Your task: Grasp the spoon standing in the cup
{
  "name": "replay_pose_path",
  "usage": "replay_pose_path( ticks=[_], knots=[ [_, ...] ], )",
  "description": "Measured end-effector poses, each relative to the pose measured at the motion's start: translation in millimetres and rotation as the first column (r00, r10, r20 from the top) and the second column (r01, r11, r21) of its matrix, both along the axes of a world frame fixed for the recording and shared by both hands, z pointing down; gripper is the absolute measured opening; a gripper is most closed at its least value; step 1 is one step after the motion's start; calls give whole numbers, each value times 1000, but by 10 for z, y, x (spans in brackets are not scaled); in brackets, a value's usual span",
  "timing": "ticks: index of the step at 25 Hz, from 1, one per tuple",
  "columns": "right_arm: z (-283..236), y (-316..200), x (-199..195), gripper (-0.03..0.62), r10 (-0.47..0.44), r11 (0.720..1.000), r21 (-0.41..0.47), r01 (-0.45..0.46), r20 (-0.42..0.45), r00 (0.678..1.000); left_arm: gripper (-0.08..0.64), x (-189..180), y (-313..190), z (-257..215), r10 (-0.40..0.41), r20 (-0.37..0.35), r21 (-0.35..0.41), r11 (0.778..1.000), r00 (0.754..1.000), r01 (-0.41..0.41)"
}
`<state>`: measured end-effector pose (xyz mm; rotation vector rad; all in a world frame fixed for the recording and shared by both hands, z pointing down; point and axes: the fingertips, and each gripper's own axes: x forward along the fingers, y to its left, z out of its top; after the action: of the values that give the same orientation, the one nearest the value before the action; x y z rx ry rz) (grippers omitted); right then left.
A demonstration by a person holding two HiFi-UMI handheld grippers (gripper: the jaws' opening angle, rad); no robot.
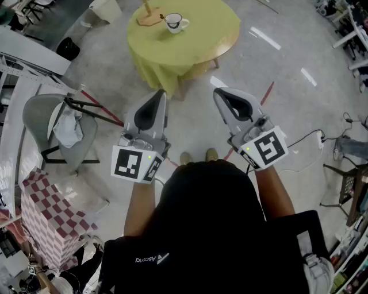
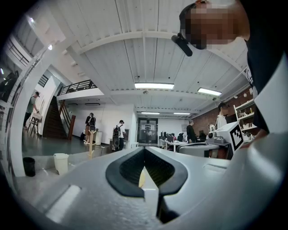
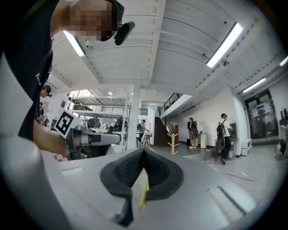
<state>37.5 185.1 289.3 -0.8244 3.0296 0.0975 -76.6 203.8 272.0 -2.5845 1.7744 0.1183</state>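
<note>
Far across the grey floor, the round desk [image 1: 198,43] carries the cup [image 1: 175,23] holding the spoon [image 1: 165,16]. Our left gripper [image 1: 159,99] and right gripper [image 1: 221,96] hang clenched, empty, well apart from it; nothing is grasped yet.

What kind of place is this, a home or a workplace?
Probably a workplace, an open lab or workshop hall: bare concrete floor, a staircase up to a mezzanine, and work desks at the back.
</note>
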Motion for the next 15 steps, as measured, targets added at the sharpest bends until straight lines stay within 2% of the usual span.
replay_pose_path(
  ticks=[7, 15],
  knots=[
    [-12, -49, -159, 3, 12, 1000, -8, -12, 14, 1000, 10, -209, -38, 5, -4, -11, 8, 1000, 1000, 4],
    [42, -63, -453, 3, 48, 999, -1, -48, -19, 999, 10, -580, -148, 82, 17, -40, 26, 1000, 999, -16]
  ],
)
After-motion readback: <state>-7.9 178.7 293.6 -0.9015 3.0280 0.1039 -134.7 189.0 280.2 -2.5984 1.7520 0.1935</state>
